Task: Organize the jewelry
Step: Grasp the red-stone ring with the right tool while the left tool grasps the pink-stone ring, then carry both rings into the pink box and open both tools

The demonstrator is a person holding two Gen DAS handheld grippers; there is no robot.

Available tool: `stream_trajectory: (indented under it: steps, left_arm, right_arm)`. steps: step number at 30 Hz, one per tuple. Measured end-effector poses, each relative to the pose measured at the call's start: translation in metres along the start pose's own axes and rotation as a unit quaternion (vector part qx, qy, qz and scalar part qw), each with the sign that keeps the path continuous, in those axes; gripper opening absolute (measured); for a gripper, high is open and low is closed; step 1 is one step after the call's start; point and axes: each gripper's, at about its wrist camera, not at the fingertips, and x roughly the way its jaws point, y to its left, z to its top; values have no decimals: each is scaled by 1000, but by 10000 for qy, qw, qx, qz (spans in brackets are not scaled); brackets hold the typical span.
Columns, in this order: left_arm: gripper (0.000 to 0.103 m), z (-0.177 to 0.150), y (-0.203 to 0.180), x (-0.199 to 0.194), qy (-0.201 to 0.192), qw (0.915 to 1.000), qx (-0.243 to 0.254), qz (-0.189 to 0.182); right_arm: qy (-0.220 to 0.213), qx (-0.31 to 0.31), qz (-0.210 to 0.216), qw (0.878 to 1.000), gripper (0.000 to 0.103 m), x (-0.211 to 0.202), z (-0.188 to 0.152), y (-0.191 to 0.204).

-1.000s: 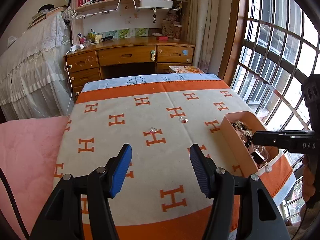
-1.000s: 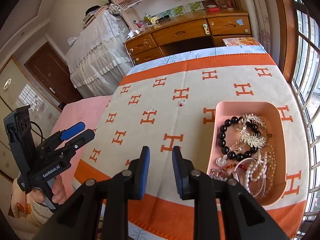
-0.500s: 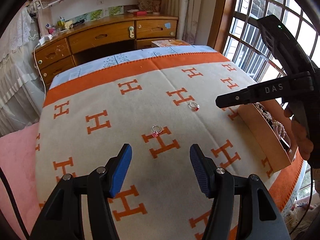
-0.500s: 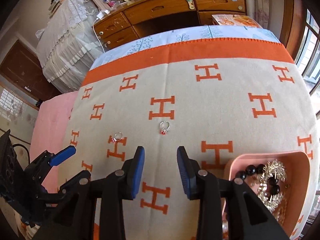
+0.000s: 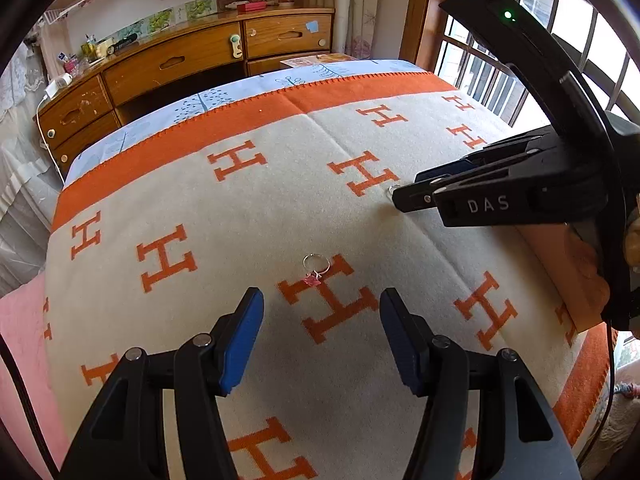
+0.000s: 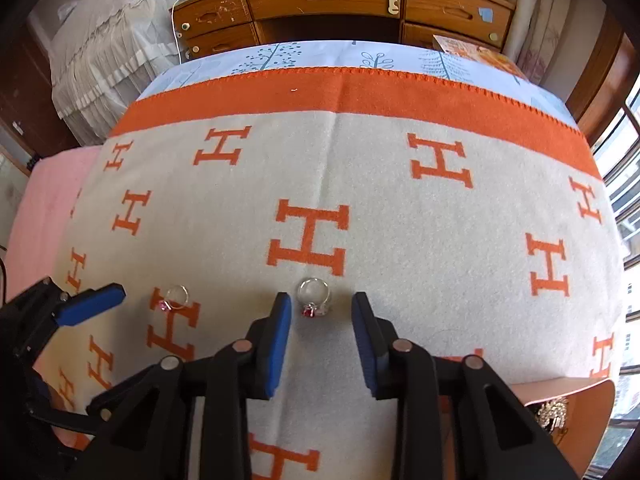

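Note:
Two silver rings lie on the cream and orange H-pattern blanket [image 5: 248,216]. The pink-stone ring [image 5: 316,267] lies just ahead of my open left gripper [image 5: 320,312]; it also shows in the right wrist view [image 6: 174,298]. The red-stone ring [image 6: 313,298] lies just ahead of and between the tips of my open right gripper [image 6: 321,312]. In the left wrist view the right gripper [image 5: 424,192] hides most of that ring. The pink jewelry tray [image 6: 576,400] sits at the right with jewelry inside.
A wooden desk with drawers [image 5: 192,60] stands beyond the bed's far end. Barred windows [image 5: 480,64] run along the right side. A pink sheet [image 5: 20,344] lies left of the blanket. A lace-covered piece of furniture [image 6: 104,48] stands at the far left.
Both grippers have moved forward and down toward the blanket. The left one has closed in on the pink-stone ring, the right one on the red-stone ring. The right jaws have opened wider.

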Motion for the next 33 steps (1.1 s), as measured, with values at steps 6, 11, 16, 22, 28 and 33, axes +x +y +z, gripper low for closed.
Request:
stream_trajectory:
  steps: [6,11,16,22,28,33]
  left_arm:
    - [58,2,0,8,63,9999,134,48]
    - [31,5,3,14,141,9998,123,3]
    - [29,8,3,18,159,9997,158,66]
    - [10,12,-7,21,175,9991,347,170]
    - [8,14,-15,19,180,9983,398,382]
    - [8,20,-26,-2,8,9990,254,371]
  right_arm:
    - [-139,-49,12,9999,8,-2,-5,-4]
    - [-180,311,509,9981,8,-8,-10,-16]
    - [-377,507,862,9943,8,-28,-25,-27]
    - [-680,669,1188,9883,8,-55,-42,-37]
    - [-1032,788,1463,9807,8,-84,-61,-49]
    - [-1336,902,1613,9737,8,-114,-79,-65]
